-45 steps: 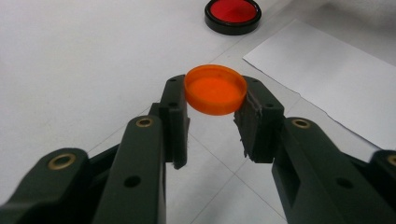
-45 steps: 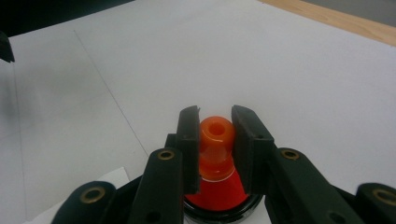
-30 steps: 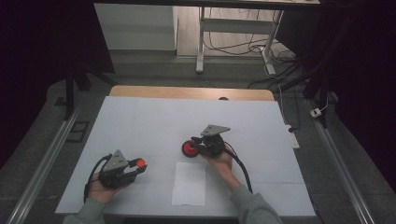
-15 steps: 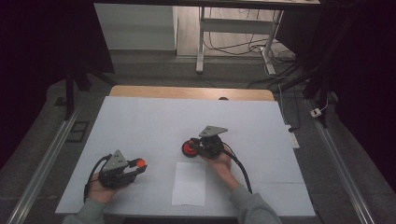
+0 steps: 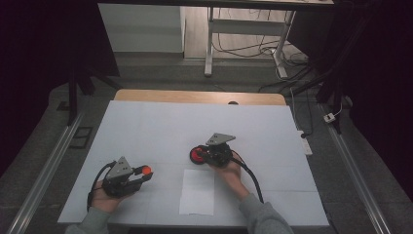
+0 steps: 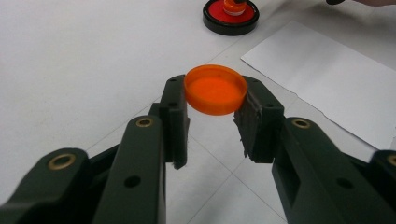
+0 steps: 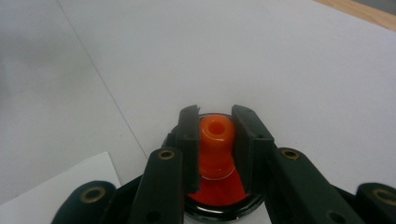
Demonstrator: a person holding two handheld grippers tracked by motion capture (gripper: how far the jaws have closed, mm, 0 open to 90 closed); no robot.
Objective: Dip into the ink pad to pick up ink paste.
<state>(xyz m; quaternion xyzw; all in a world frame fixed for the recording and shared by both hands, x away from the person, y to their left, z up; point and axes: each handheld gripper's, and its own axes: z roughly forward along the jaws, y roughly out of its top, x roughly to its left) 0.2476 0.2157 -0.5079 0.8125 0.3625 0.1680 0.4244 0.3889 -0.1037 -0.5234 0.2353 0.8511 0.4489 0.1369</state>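
A: Taking the paper sheet as landmark, lying on the table at the near edge. What's sitting left of it?

B: Left gripper, gripping a cap just left of the sheet.

A: Behind it?

B: Right gripper, clamping a stamp that's standing in the ink pad, just behind the sheet.
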